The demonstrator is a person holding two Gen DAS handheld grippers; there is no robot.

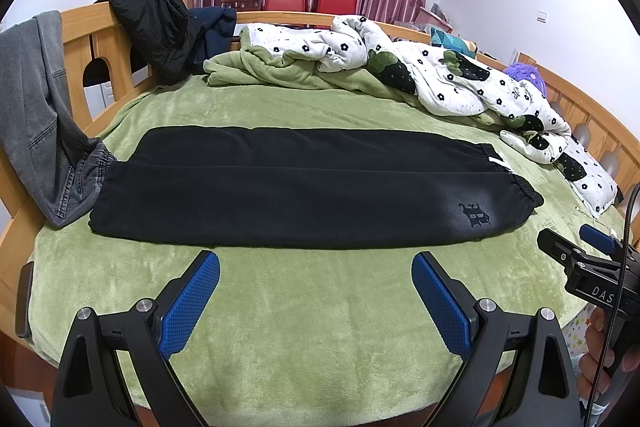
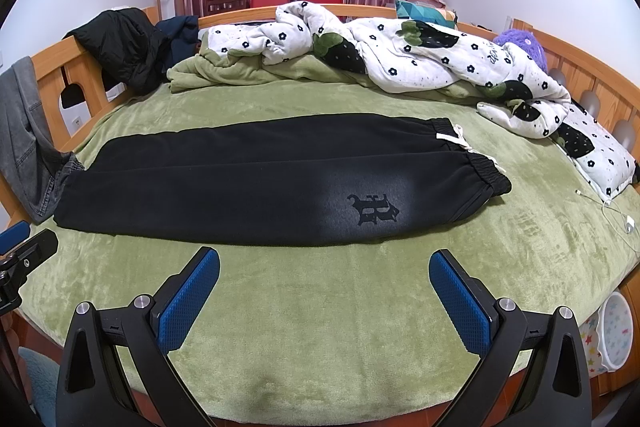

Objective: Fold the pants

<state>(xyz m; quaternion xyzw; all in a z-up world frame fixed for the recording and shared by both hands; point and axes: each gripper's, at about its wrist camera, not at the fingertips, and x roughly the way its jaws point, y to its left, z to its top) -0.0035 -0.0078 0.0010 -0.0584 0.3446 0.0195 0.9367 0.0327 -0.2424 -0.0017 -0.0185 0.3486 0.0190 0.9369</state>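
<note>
Black pants (image 1: 304, 187) (image 2: 248, 183) lie flat across the green bed blanket (image 1: 304, 315) (image 2: 320, 319), one leg folded onto the other. The elastic waistband with a white drawstring (image 2: 576, 139) is at the right, the cuffs at the left, and a dark logo (image 2: 374, 213) shows near the waist. My left gripper (image 1: 316, 267) hovers open just in front of the pants' near edge, nothing between its blue pads. My right gripper (image 2: 324, 265) is also open in front of the near edge, below the logo. It also shows at the right of the left wrist view (image 1: 576, 243).
A rumpled white flowered quilt (image 1: 440, 75) (image 2: 400, 55) lies along the far and right sides. Grey jeans (image 1: 44, 123) and a black jacket (image 1: 156, 27) hang on the wooden bed rail (image 1: 88, 27) at left. A white charging cable (image 2: 612, 211) lies at right.
</note>
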